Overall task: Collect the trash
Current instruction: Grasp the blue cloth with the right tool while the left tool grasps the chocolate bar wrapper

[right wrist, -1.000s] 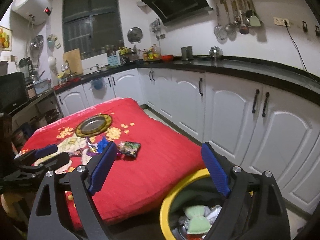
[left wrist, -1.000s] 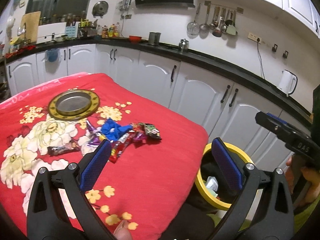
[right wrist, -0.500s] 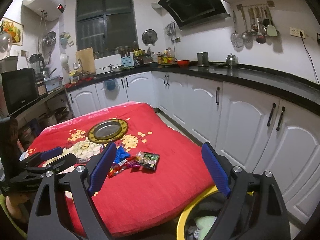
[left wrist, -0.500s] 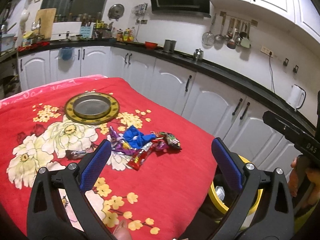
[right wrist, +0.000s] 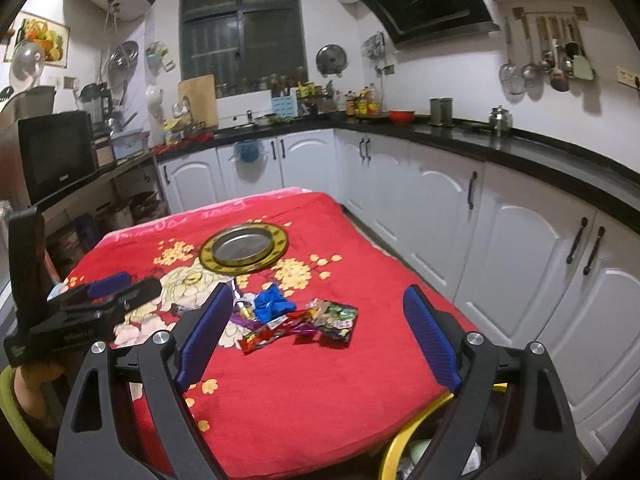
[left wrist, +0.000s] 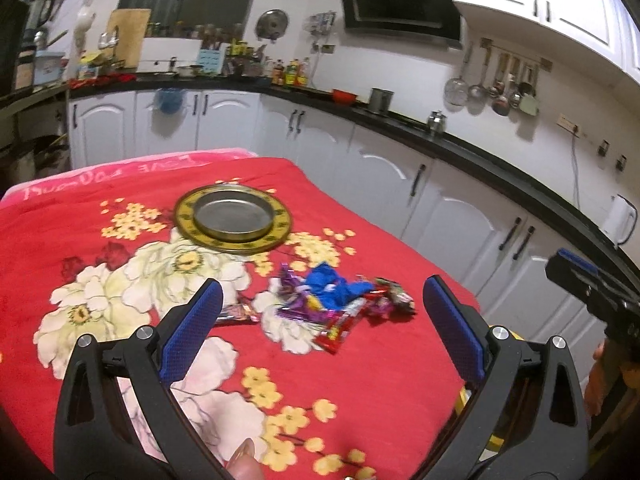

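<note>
Pulled back and up from a second ago: yellow bin [right wrist: 416, 432] slid from the middle of both views down to the lower edge, red floral cloth [left wrist: 360, 380] now filling the frame. Looks like a swing away from the bin and back toward the table for the next pickup.

Largest first: red cloth across the whole table, big white and yellow flowers printed on it. Gold-rimmed metal plate [left wrist: 232, 222] sitting toward the far side, nothing in it. Bin tucked just past the near right corner of the table, some pale trash visible inside from the right view.

Left gripper [left wrist: 322, 320] spread wide, nothing between the blue pads, hovering above the cloth. Right gripper [right wrist: 318, 328] likewise wide apart and unloaded, pointed at the litter.

Then the small stuff: wrapper pile [left wrist: 344, 312] near the middle of the cloth, between plate and near edge, made up of a crumpled blue wrapper [right wrist: 272, 306], a red packet [right wrist: 266, 334], a green packet [right wrist: 338, 318] and purple foil. One dark wrapper [left wrist: 236, 314] lying apart, just left of the pile.

Plenty left to collect; either gripper well placed to drop onto the pile.
</note>
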Action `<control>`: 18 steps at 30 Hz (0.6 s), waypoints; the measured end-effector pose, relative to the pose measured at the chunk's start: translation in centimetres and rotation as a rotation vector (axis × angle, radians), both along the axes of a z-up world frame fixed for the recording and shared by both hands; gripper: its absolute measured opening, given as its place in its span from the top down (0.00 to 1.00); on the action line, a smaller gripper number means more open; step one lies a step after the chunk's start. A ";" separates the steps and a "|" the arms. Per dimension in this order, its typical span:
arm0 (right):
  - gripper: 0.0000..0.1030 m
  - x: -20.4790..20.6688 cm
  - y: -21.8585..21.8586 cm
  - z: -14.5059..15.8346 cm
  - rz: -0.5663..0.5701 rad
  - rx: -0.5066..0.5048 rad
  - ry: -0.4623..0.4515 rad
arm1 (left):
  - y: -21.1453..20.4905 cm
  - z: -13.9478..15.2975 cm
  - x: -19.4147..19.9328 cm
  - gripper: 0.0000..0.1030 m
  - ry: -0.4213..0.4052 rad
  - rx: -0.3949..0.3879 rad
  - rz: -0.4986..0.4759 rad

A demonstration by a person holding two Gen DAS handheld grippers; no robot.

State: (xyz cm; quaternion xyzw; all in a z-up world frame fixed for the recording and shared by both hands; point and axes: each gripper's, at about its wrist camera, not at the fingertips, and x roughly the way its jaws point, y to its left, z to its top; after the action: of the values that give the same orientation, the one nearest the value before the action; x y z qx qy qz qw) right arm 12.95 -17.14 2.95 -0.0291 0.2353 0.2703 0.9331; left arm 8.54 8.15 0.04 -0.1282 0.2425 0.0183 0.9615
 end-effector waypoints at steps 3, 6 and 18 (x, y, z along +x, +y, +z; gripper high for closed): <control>0.19 0.6 1.5 -1.2 0.031 -0.018 0.031 | 1.7 -0.7 0.5 0.11 0.024 -0.009 0.045; 0.26 1.5 2.8 -2.3 0.056 -0.037 0.062 | 3.3 -1.5 0.9 0.11 0.048 -0.021 0.084; 0.48 6.6 8.9 -6.4 0.158 -0.117 0.181 | 7.8 -5.3 3.1 0.11 0.175 -0.049 0.194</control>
State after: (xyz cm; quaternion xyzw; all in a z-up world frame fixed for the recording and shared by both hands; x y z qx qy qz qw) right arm 19.58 -8.20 -3.44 -0.0774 0.3308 0.3302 0.8806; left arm 11.63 15.91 -5.28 -0.1726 0.3122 0.1162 0.9270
